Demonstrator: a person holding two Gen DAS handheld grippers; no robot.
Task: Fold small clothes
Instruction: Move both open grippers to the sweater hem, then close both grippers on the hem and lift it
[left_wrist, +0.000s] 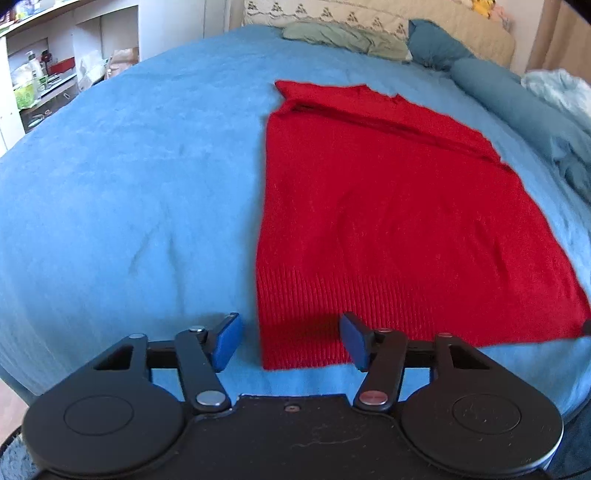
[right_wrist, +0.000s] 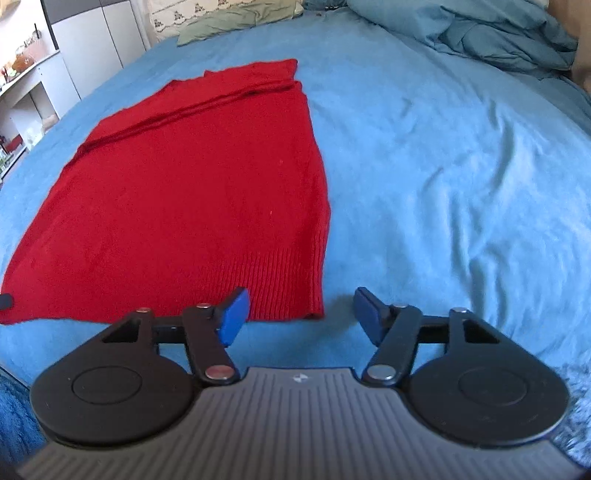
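A red knitted garment (left_wrist: 388, 221) lies flat on the blue bed cover (left_wrist: 129, 184), with a folded-over band along its far edge and a ribbed hem near me. My left gripper (left_wrist: 291, 341) is open and empty, just in front of the hem's left corner. In the right wrist view the same garment (right_wrist: 192, 199) lies left of centre on the cover (right_wrist: 443, 184). My right gripper (right_wrist: 301, 317) is open and empty, just in front of the hem's right corner.
A green pillow (left_wrist: 343, 37) and a patterned headboard cushion (left_wrist: 332, 14) lie at the bed's far end. A rumpled teal duvet (right_wrist: 480, 33) is piled at the far right. White shelves (left_wrist: 44, 74) with clutter stand left of the bed.
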